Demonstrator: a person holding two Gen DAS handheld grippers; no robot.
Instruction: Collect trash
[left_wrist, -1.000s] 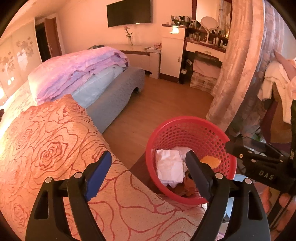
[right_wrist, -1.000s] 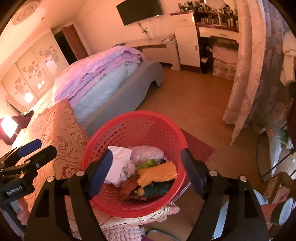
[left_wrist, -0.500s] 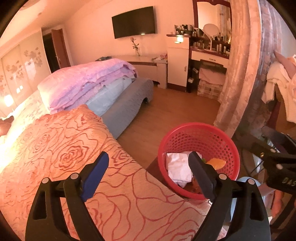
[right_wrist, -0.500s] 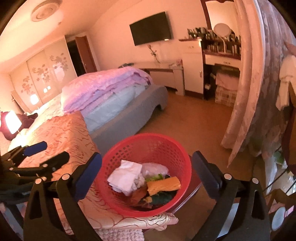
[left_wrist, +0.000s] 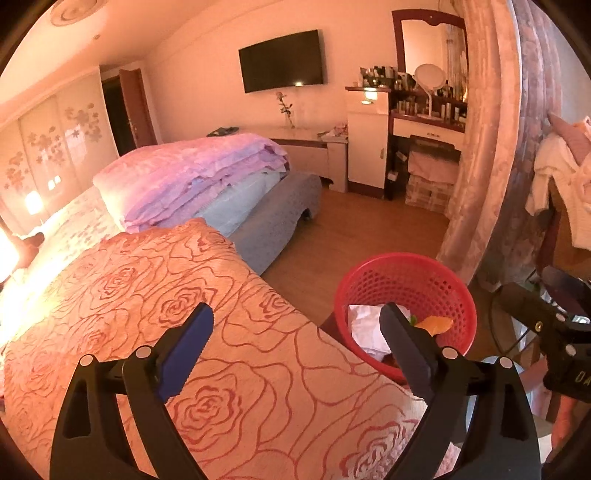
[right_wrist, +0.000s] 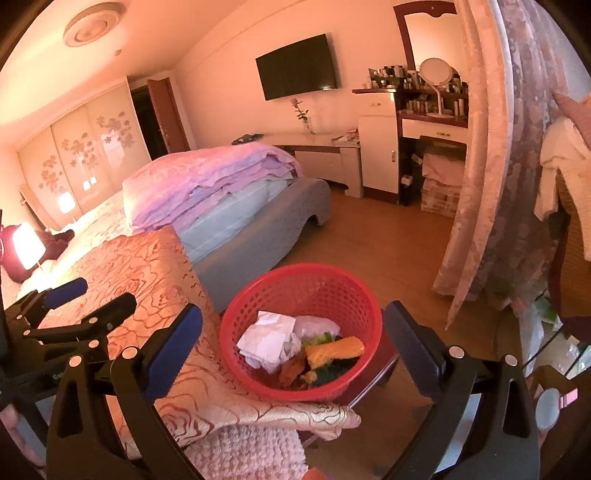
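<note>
Red basket (left_wrist: 436, 280): in the left wrist view its near rim and part of the contents sit behind the left gripper's right finger (left_wrist: 406, 350); the base is hidden by the rose-patterned bedspread (left_wrist: 155, 295).

Crumpled paper (right_wrist: 267, 338) covers whatever lies beneath it; the dark green and brown scraps (right_wrist: 295, 371) are too jumbled to identify.

Right gripper (left_wrist: 546, 325), left wrist view: cut off at the picture's right edge, jaws not readable there.

Small stand (right_wrist: 380, 384) under the basket: only one dark red corner shows.

Bottles on the vanity shelf (right_wrist: 410, 79): too small to tell apart.

Bedside lamp (right_wrist: 27, 245): blown out by glare.
</note>
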